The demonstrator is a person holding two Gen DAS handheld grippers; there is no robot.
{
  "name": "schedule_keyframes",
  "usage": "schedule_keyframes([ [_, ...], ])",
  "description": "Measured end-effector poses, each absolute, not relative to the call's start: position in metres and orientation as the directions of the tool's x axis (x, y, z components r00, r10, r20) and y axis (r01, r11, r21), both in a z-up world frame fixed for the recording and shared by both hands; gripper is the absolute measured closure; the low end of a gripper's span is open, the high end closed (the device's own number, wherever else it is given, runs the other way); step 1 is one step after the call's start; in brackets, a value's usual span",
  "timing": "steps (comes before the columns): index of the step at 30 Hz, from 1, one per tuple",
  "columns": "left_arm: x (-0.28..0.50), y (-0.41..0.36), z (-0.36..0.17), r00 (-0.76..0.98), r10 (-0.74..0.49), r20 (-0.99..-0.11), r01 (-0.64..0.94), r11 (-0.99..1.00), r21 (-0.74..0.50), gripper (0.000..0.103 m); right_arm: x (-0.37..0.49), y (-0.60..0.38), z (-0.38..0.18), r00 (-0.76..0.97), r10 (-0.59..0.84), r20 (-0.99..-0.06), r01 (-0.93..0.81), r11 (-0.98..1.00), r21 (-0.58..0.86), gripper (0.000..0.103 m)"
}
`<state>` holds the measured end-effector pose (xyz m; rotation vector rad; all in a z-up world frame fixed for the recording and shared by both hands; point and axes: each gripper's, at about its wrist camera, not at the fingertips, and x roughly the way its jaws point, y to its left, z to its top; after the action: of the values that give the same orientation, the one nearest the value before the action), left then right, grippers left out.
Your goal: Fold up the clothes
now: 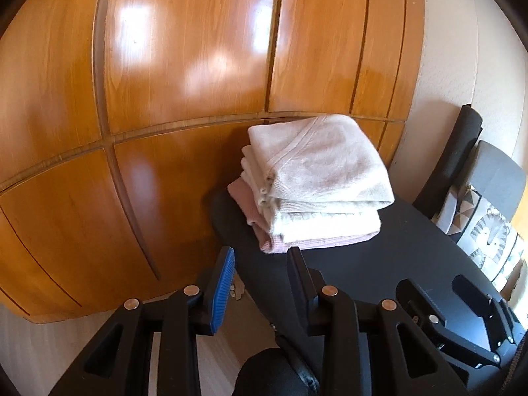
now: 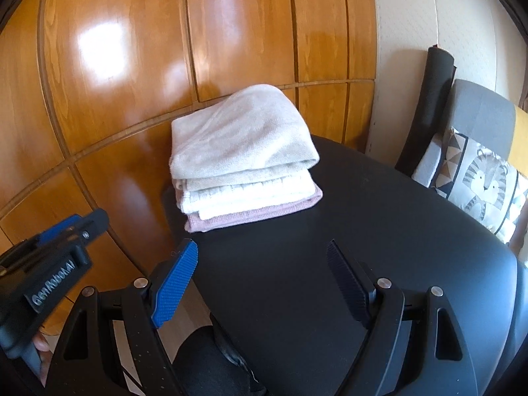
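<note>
A stack of folded clothes (image 1: 313, 184) lies at the far left corner of a black round table (image 1: 379, 264), against the wooden cupboard. The top piece is cream, white ones lie under it, and a pink one is at the bottom. The same stack (image 2: 244, 161) shows in the right wrist view on the black table (image 2: 363, 231). My left gripper (image 1: 260, 257) stands open just short of the stack, nothing between its fingers. My right gripper (image 2: 262, 254) is open wide over the bare tabletop, a little back from the stack. The left gripper (image 2: 69, 227) also shows at the left edge there.
A glossy wooden cupboard (image 1: 184, 82) fills the background. A grey chair (image 2: 475, 122) with a lion-print cushion (image 2: 478, 181) stands at the right beside a black rolled mat (image 2: 429, 105). The right gripper (image 1: 462, 316) shows low right. A dark-clad knee (image 2: 204, 363) is below the table edge.
</note>
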<state>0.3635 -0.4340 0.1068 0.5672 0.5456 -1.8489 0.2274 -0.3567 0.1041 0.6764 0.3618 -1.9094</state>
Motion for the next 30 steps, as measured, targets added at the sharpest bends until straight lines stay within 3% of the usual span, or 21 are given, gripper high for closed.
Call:
schedule_keyframes([
  [30,0.366,-0.426,0.112,-0.287,-0.743,-0.604,0.948,-0.312,-0.067,0.070,0.236,-0.353,0.116,-0.327,-0.749,-0.576,0.915,-0.404,0.005,0.020],
])
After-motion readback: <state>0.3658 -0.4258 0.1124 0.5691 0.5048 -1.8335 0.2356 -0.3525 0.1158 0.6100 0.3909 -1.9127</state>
